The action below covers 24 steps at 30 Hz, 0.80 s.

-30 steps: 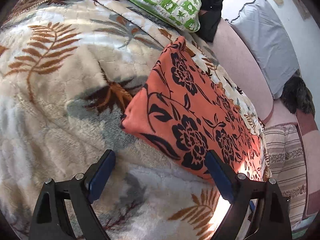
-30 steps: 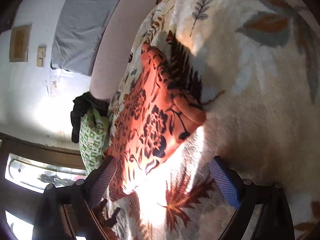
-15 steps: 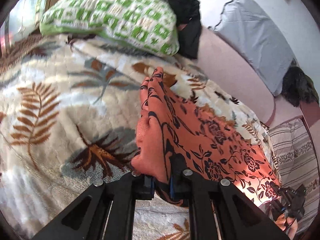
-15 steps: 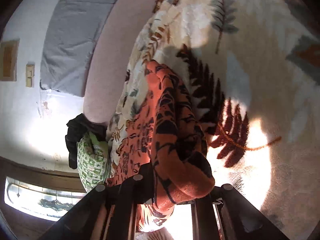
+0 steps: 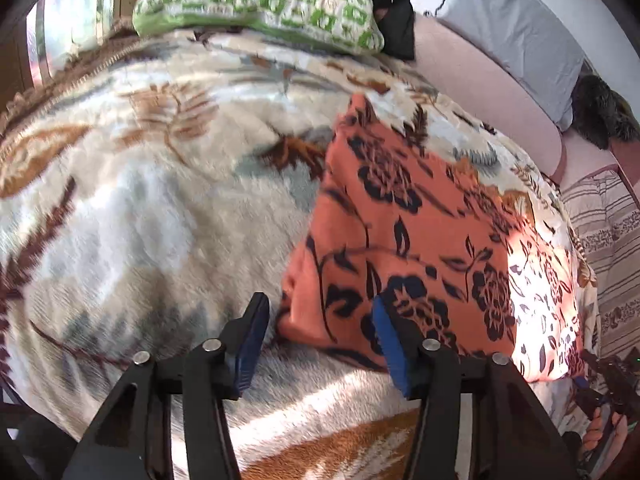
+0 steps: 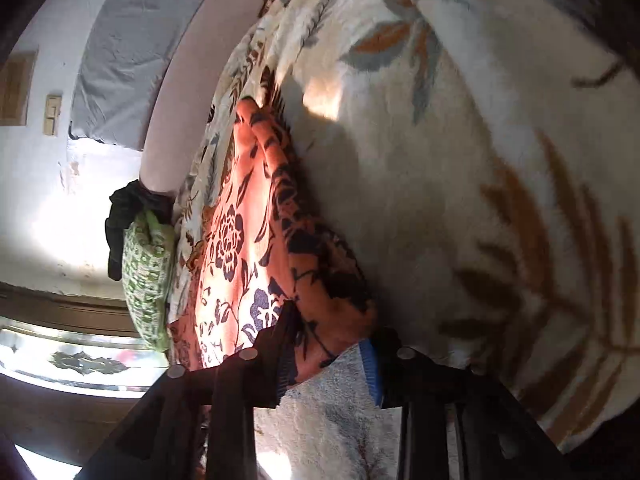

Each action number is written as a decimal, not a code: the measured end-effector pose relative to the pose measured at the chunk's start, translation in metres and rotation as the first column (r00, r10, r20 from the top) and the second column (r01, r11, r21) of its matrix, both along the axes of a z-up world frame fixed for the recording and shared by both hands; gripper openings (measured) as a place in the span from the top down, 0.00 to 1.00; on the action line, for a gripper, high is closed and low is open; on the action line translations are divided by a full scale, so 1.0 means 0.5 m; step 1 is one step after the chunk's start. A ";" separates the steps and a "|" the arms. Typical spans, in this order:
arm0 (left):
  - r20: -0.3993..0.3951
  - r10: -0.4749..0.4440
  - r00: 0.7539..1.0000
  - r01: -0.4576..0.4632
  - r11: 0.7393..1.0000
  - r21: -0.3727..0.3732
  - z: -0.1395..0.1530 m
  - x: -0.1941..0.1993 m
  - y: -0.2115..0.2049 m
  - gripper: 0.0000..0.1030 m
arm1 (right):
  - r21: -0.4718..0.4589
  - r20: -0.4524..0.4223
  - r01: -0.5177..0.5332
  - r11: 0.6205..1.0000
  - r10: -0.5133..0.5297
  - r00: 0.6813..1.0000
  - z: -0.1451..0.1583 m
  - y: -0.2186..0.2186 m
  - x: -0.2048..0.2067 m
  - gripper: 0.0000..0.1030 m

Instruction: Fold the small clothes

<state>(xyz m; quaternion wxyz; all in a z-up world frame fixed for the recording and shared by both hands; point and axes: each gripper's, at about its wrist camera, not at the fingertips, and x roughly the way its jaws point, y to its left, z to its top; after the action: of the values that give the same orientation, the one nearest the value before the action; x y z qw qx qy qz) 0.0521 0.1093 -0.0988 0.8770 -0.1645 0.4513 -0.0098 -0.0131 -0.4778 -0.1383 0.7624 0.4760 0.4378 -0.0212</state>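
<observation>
An orange cloth with black flowers lies folded on the leaf-patterned blanket. In the left wrist view its near left corner sits between the blue pads of my left gripper. Those jaws are opening and the pads stand clear of the fabric. In the right wrist view the same cloth runs away from me, and its thick folded end rests between the fingers of my right gripper. Those jaws are opening too, and the grip on the fabric has slackened.
At the bed's far end lie a green-and-white pillow, a black garment and a grey pillow. A striped cloth lies at the right. A person's hand shows at the lower right edge.
A second ago both grippers stood open over the cloth. Half a second ago each was shut on an end of it and lifting. Now both have parted and the cloth lies down again.
</observation>
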 end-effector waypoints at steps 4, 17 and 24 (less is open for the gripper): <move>0.111 -0.017 0.994 0.015 1.000 0.022 0.070 0.015 0.011 0.39 | -0.153 0.114 0.008 0.988 0.010 0.993 0.105 -0.031 0.029 0.28; -0.053 -0.198 0.979 0.202 0.977 0.072 -0.085 0.184 -0.127 0.29 | 0.101 0.055 -0.145 0.984 0.140 0.989 -0.020 -0.036 0.430 0.27; 0.109 -0.228 0.968 0.230 0.973 -0.012 0.005 0.159 -0.087 0.28 | -0.029 0.143 -0.276 0.961 0.277 0.950 0.094 0.036 0.333 0.26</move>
<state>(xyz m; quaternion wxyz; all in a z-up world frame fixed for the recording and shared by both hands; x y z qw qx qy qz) 0.1315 0.0657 -0.0962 0.8908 -0.1212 0.4196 -0.1253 0.1534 -0.4599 -0.0913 0.7900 0.4068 0.4430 0.1188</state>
